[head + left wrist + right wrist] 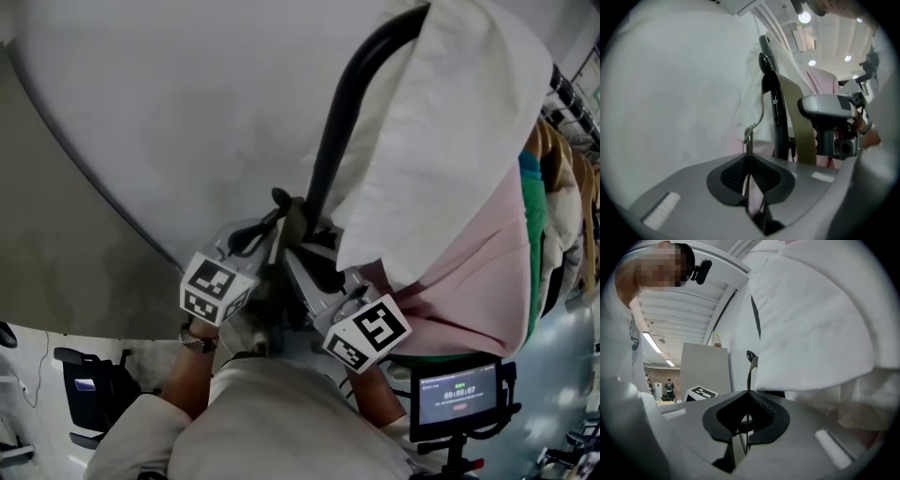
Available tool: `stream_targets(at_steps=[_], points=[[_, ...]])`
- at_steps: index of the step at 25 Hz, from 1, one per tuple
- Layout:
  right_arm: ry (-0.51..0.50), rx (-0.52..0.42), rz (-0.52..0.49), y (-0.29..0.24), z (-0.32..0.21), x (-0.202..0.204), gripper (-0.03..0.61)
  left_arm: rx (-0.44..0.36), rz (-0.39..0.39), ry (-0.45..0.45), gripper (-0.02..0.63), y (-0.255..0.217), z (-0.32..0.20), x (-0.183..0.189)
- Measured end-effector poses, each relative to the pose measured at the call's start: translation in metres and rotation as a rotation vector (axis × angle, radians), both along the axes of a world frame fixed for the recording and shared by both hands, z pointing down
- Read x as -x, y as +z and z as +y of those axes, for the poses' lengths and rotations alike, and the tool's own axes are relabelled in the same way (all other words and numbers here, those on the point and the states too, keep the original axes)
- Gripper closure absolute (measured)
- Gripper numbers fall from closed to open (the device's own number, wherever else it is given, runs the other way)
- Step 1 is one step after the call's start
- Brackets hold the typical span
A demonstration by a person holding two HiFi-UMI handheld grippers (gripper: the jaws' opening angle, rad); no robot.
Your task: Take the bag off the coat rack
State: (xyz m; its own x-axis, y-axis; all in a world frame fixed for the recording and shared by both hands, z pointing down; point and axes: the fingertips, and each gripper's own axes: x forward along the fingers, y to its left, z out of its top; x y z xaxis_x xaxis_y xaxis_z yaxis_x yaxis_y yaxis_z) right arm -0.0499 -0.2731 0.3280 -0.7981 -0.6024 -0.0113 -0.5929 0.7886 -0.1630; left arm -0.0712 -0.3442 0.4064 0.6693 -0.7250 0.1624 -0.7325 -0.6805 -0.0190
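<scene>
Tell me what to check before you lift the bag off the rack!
1. Left gripper shut on a thin strap: ok.
2. Right gripper shut on a thin strap: ok.
3. Both grippers close together by the rack: ok.
4. Strap lifted clear of the rack's hook: cannot tell; white cloth hides the top.
5. Room to pull away: not ok; pink cloth hangs right beside the grippers, so it may snag.
</scene>
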Motion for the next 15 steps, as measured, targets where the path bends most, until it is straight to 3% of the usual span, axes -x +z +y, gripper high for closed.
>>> stream_targets(at_steps=[15], points=[[-0.022,-0.074,-0.039,-0.036,0.003,0.002,0.571,-0.073,0.031,-0.053,0.595,-0.043,0.012,0.027]])
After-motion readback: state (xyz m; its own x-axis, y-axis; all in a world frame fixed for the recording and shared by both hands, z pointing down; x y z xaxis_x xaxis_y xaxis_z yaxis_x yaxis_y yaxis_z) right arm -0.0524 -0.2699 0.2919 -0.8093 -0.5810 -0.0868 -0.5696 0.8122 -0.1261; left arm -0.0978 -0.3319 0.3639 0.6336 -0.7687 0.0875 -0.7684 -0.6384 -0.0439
